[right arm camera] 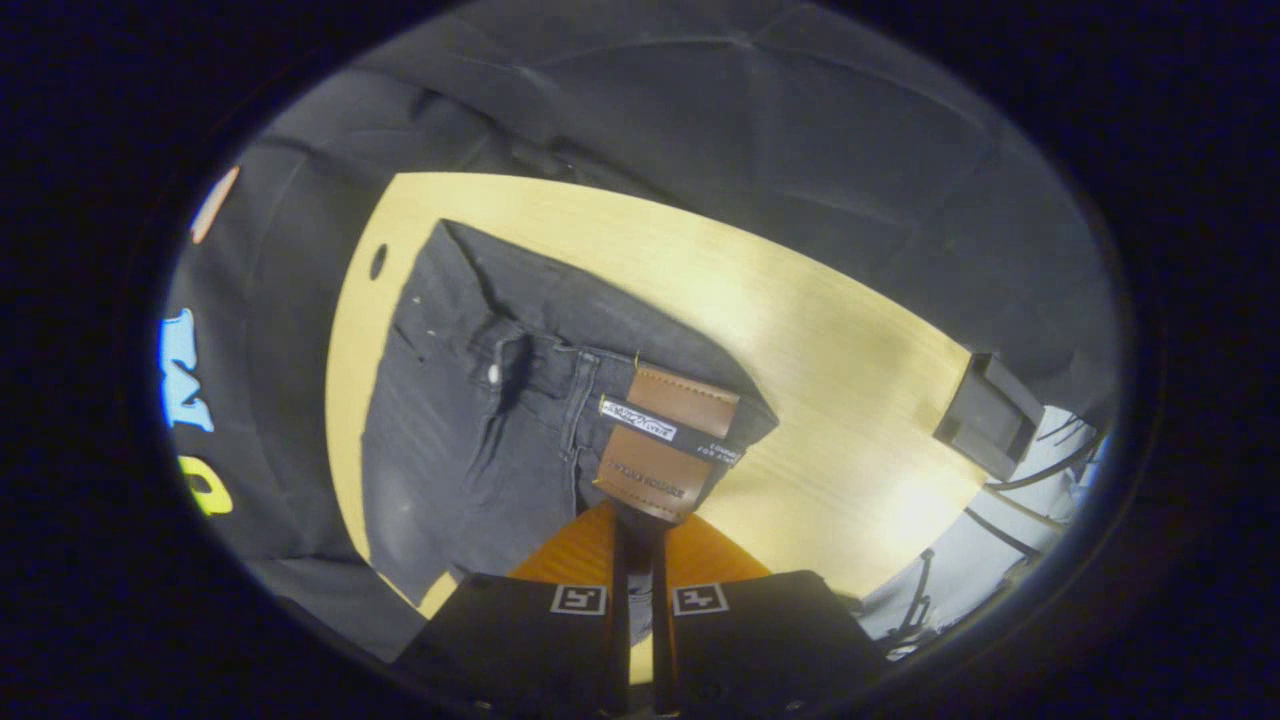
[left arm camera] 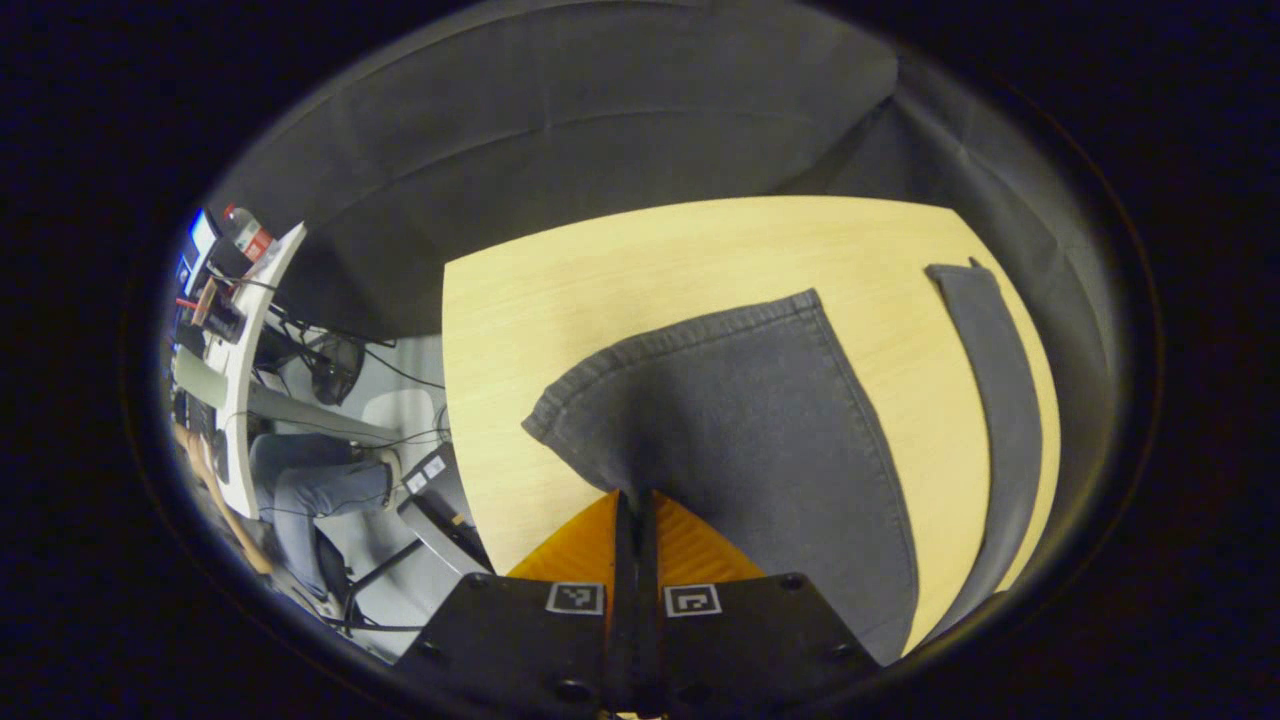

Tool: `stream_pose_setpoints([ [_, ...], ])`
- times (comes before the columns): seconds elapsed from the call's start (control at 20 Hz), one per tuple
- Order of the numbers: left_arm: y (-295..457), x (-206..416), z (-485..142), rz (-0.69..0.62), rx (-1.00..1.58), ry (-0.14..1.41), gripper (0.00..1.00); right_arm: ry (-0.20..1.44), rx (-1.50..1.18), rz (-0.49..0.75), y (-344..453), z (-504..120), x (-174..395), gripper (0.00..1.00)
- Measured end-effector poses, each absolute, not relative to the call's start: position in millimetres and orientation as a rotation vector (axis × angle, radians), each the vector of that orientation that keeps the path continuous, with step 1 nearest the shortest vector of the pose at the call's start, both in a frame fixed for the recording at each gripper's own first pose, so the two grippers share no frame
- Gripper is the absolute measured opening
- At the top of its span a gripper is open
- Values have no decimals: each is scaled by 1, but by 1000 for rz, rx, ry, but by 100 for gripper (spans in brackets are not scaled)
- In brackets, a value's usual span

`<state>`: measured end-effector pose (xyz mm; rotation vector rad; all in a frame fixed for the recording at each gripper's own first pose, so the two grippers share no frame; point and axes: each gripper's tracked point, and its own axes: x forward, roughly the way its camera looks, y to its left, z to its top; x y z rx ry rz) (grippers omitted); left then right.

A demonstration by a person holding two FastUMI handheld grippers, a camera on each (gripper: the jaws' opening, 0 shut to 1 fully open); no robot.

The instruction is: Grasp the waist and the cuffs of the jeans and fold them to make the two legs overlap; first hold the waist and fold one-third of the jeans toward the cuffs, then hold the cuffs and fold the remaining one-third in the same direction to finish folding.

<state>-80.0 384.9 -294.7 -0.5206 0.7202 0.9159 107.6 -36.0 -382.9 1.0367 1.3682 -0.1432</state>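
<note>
Jeans (right arm camera: 480,420) flat on table (left arm camera: 520,300); left gripper (left arm camera: 634,510) pinches a cuff, right gripper (right arm camera: 636,525) pinches the waist beside the leather patch (right arm camera: 665,440): lift both evenly, lay leg squarely over leg.

Both cameras ride low and close over the table (left arm camera: 560,300), one facing its cuff end, the other its waist end; they share the jeans (right arm camera: 470,420).

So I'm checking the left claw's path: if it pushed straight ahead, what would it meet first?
The jeans cuff it seems already clamped on; beyond its hem, bare table, though depth is hard to judge.
</note>
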Motion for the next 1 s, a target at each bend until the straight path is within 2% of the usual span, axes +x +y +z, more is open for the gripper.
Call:
stream_pose_setpoints([
  [0.15,372,-50,-247,847,-587,629,8,1313,1043,-87,-41,-345,116,8],
  [0.3,359,-33,-210,806,-644,566,8,1297,1113,-128,-54,-331,111,8],
  [0.5,343,-9,-185,775,-654,558,8,1291,1210,-169,-61,-323,110,8],
  [0.65,326,32,-171,732,-578,559,8,1265,1275,-168,-62,-316,115,8],
  [1.0,270,170,-139,624,-523,573,7,1189,1418,-168,-54,-288,201,8],
])
